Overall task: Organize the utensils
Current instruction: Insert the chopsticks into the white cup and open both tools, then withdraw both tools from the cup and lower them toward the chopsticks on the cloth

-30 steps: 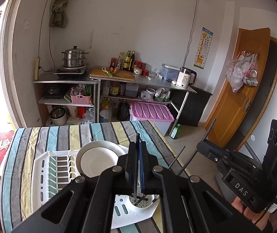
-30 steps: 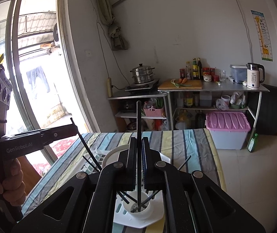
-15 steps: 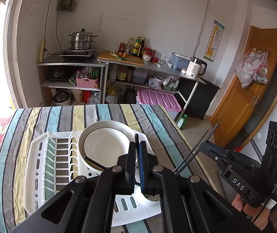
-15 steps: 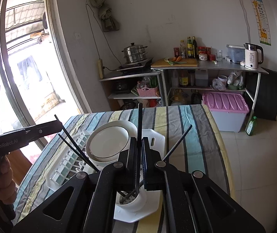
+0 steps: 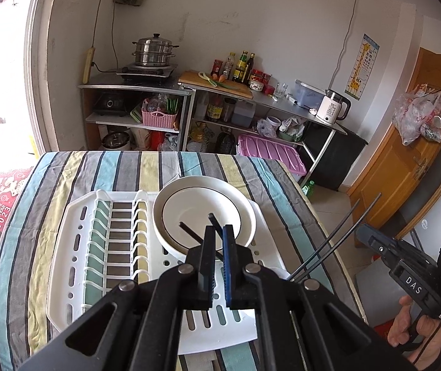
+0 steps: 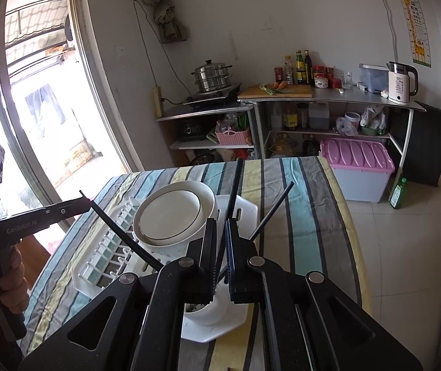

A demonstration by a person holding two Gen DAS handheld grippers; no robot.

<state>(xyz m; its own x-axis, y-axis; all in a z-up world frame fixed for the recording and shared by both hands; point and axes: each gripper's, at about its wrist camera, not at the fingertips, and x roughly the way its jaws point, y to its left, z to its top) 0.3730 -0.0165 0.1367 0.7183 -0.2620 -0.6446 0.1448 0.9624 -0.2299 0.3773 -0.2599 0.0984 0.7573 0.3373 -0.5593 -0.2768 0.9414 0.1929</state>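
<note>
A white dish rack [image 5: 75, 266] lies on the striped tablecloth [image 5: 103, 170], with a white bowl [image 5: 203, 213] in it. A white utensil cup [image 6: 203, 309] stands at the rack's near corner [image 6: 195, 334] with several black chopsticks [image 6: 271, 211] leaning out of it. My left gripper [image 5: 219, 232] has its jaws slightly apart around a black chopstick [image 5: 215, 221] that slants over the bowl. My right gripper [image 6: 220, 225] has its jaws slightly apart around another black chopstick [image 6: 237, 182] that stands in the cup. Each gripper shows in the other's view, the right one [image 5: 372, 238] and the left one [image 6: 75, 205].
Metal shelves [image 5: 189, 92] with a steamer pot [image 5: 154, 51], bottles and a kettle [image 5: 333, 109] stand against the far wall. A pink-lidded bin [image 5: 268, 153] sits on the floor. A wooden door [image 5: 406, 142] is at the right, a glass door [image 6: 35, 92] at the left.
Both grippers have tipped down over the rack. Their jaws were shut on the chopsticks and now stand slightly apart. The chopsticks have dropped lower towards the cup.
</note>
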